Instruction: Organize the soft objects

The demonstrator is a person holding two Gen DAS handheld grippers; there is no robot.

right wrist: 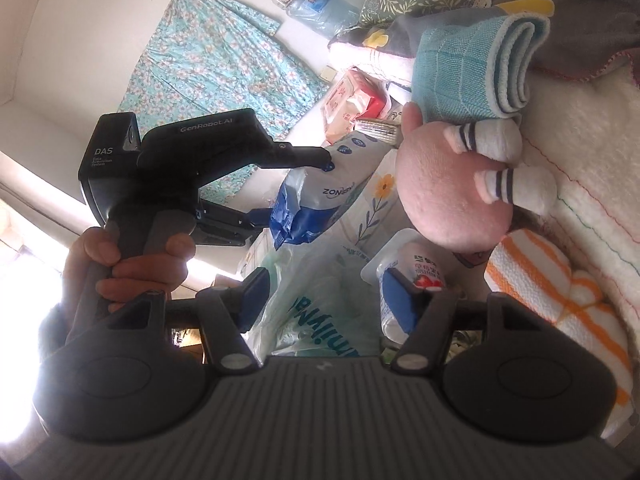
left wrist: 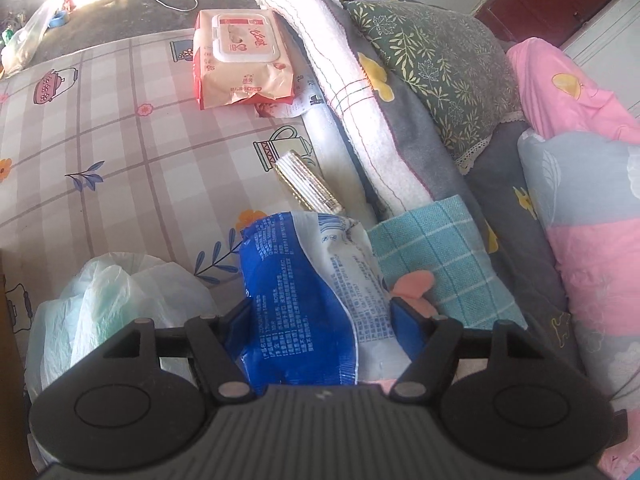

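Observation:
My left gripper (left wrist: 324,312) is shut on a blue-and-white plastic pack (left wrist: 304,300), its blue pads pressing both sides. From the right wrist view a hand holds that gripper (right wrist: 296,188) around the same pack (right wrist: 320,200). My right gripper (right wrist: 328,300) stands open. A white-green plastic bag (right wrist: 316,308) lies between its jaws, and a small clear bottle with a red label (right wrist: 420,272) sits by the right pad. A pink plush toy with striped white feet (right wrist: 448,188) and a rolled teal checked towel (right wrist: 472,68) lie just beyond.
On the checked bed sheet (left wrist: 100,160) lie a pink wipes pack (left wrist: 240,56), a gold ribbed tube (left wrist: 308,184) and the plastic bag (left wrist: 120,292). A white towel roll (left wrist: 344,80), a green leafy pillow (left wrist: 436,64) and pink bedding (left wrist: 580,120) pile up at the right. An orange-striped knit (right wrist: 560,292) lies nearby.

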